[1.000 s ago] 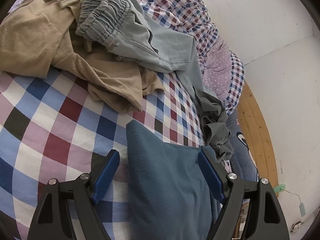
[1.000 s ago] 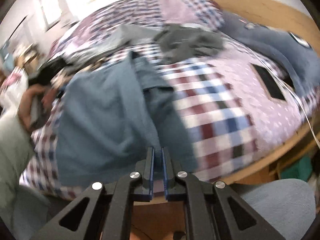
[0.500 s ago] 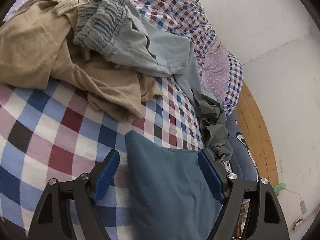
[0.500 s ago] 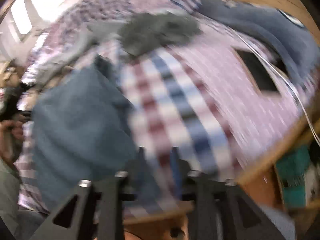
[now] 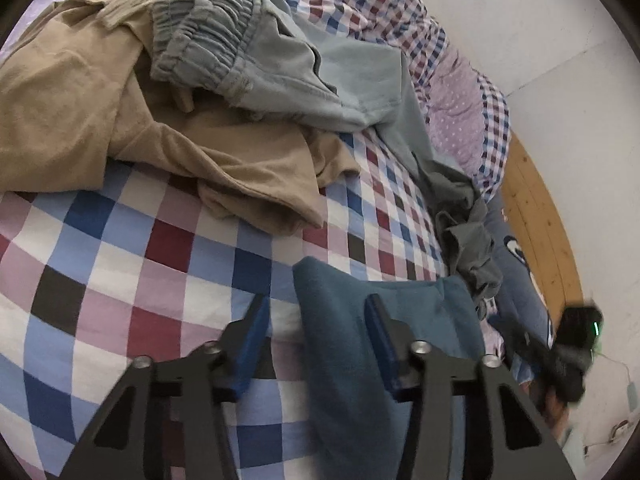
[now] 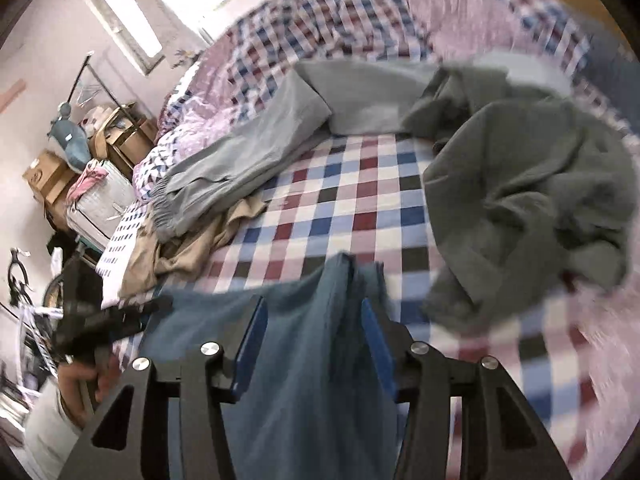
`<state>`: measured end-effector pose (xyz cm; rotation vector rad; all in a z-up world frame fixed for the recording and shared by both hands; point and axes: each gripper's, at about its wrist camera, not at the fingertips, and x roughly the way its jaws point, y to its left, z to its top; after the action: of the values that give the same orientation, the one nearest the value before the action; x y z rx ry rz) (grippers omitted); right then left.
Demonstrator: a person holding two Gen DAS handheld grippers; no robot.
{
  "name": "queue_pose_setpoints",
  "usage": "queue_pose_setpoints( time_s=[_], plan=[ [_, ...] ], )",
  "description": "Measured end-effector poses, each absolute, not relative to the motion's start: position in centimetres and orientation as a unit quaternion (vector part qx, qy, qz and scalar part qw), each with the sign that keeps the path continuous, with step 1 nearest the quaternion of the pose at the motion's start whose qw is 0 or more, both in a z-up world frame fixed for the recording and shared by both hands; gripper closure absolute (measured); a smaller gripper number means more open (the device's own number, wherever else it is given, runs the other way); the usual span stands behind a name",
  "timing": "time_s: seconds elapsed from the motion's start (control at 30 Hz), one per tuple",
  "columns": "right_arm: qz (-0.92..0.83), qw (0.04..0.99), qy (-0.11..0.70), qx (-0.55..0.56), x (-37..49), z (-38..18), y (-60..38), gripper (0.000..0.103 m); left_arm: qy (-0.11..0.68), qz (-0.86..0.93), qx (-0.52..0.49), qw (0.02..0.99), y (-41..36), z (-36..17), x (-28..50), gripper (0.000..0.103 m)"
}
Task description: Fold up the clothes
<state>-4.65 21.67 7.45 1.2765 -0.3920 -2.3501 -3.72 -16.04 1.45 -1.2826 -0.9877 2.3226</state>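
Teal garment (image 5: 360,392) lies at the near edge of the checked bed (image 5: 120,272), a raised fold (image 6: 344,280) down its middle. Left gripper (image 5: 316,336) and right gripper (image 6: 310,338) both hang over it, jaws apart, gripping nothing. Risks: a pinch takes one layer only; a tug drags it off the edge or into the grey heap (image 6: 532,200) just beside it.

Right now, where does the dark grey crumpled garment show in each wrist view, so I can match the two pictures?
Left wrist view: the dark grey crumpled garment lies right of centre, by the bed's far edge, above the folded teal-blue fleece.
Right wrist view: it fills the right side, beyond and right of the teal-blue fleece.
Shared landmark: the pale grey elastic-waist trousers on the beige garment.
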Motion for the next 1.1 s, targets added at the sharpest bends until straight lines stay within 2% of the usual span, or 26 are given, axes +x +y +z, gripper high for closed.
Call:
queue_pose_setpoints(
  time_s=[0.03, 0.07, 0.1, 0.13, 0.17, 0.2, 0.27, 0.47, 0.57, 0.67, 0.77, 0.83, 0.9, 1.0, 1.03, 1.07, 1.1],
  plan=[
    [-0.840, 0.225, -0.152, 0.469, -6.0, 6.8, 21.7, 0.050, -0.343, 0.811, -0.449, 0.154, -16.0, 1.4, -3.8, 0.069],
    [-0.835, 0.230, -0.155, 0.475, -6.8, 6.5, 21.6, 0.051, -0.341, 0.811, -0.450, 0.154, -15.9, 1.3, -4.0, 0.073],
    [-0.833, 0.234, -0.153, 0.478, -7.3, 6.3, 21.4, 0.051, -0.339, 0.811, -0.451, 0.153, -15.8, 1.2, -4.1, 0.084],
    [-0.830, 0.239, -0.145, 0.483, -7.6, 6.0, 21.1, 0.057, -0.338, 0.811, -0.453, 0.153, -15.8, 1.1, -4.2, 0.094],
    [-0.827, 0.242, -0.136, 0.488, -7.8, 5.6, 20.7, 0.069, -0.336, 0.811, -0.454, 0.152, -15.7, 1.0, -4.3, 0.095],
    [-0.825, 0.240, -0.126, 0.496, -8.1, 5.2, 20.3, 0.074, -0.334, 0.811, -0.455, 0.152, -15.7, 0.9, -4.5, 0.097],
    [-0.822, 0.233, -0.106, 0.508, -8.6, 4.4, 19.8, 0.102, -0.332, 0.815, -0.452, 0.148, -15.6, 0.8, -4.6, 0.098],
    [-0.871, 0.204, -0.100, 0.435, -7.3, 6.8, 21.8, 0.103, -0.335, 0.840, -0.404, 0.137, -15.4, 2.2, -4.5, 0.100],
    [-0.877, 0.189, -0.070, 0.437, -7.8, 6.1, 21.0, 0.102, -0.322, 0.846, -0.409, 0.116, -14.9, 1.8, -4.9, 0.100],
    [-0.870, 0.140, -0.013, 0.472, -9.1, 3.3, 20.6, 0.102, -0.321, 0.835, -0.438, 0.089, -14.9, -0.2, -5.5, 0.099],
    [-0.870, 0.064, 0.016, 0.488, -9.3, 1.7, 21.9, 0.102, -0.302, 0.840, -0.445, 0.069, -14.9, 0.0, -5.7, 0.091],
    [-0.879, 0.053, -0.017, 0.474, -8.5, 2.8, 23.0, 0.102, -0.275, 0.857, -0.434, 0.038, -15.1, 1.2, -5.3, 0.061],
    [-0.891, 0.056, -0.025, 0.450, -7.2, 4.7, 22.7, 0.097, -0.272, 0.868, -0.415, 0.020, -15.6, 2.3, -4.8, 0.043],
    [-0.904, 0.093, -0.047, 0.414, -5.0, 7.8, 20.9, 0.093, -0.302, 0.870, -0.389, 0.036, -16.3, 3.7, -4.1, 0.038],
    [-0.907, 0.109, -0.056, 0.403, -4.2, 8.6, 20.0, 0.084, -0.301, 0.872, -0.383, 0.044, -16.2, 4.1, -3.9, 0.033],
    [-0.909, 0.126, -0.065, 0.392, -3.5, 9.4, 19.0, 0.071, -0.297, 0.875, -0.377, 0.053, -15.9, 4.6, -3.8, 0.030],
    [-0.910, 0.143, -0.071, 0.383, -2.8, 10.1, 17.9, 0.065, -0.286, 0.880, -0.373, 0.062, -15.1, 5.2, -3.6, 0.026]
  ],
)
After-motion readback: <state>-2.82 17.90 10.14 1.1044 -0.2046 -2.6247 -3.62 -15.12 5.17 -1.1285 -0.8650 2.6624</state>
